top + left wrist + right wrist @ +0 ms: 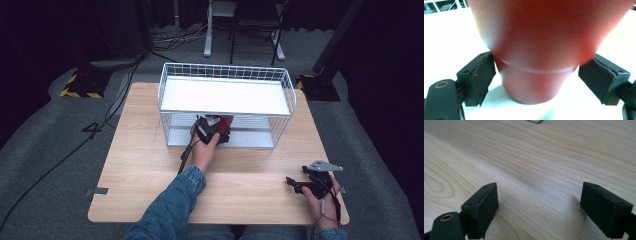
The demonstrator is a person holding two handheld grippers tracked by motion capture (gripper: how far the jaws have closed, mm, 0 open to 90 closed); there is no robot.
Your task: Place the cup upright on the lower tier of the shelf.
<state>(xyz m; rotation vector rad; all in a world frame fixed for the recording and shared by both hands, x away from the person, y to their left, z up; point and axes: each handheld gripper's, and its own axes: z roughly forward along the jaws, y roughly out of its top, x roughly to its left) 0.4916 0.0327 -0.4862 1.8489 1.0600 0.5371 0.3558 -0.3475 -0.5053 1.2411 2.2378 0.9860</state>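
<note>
Right gripper (296, 184) near on counter (150, 165), jaws wide, empty. Far, left gripper (220, 134) clamped on red cup (536, 50) inside wire basket's (165, 85) lower shelf.

A pale wood-grain counter (150, 165) with rounded corners stands on grey carpeted floor (45, 150); a white wire rack (226, 105) sits on the counter's far half, its white upper shelf (225, 96) bare; on the rack's lower shelf (250, 138) stands a red cup (539, 50), near the shelf's left end; the counter's near half is bare wood; a black cable (60, 160) trails across the floor at the left.
</note>
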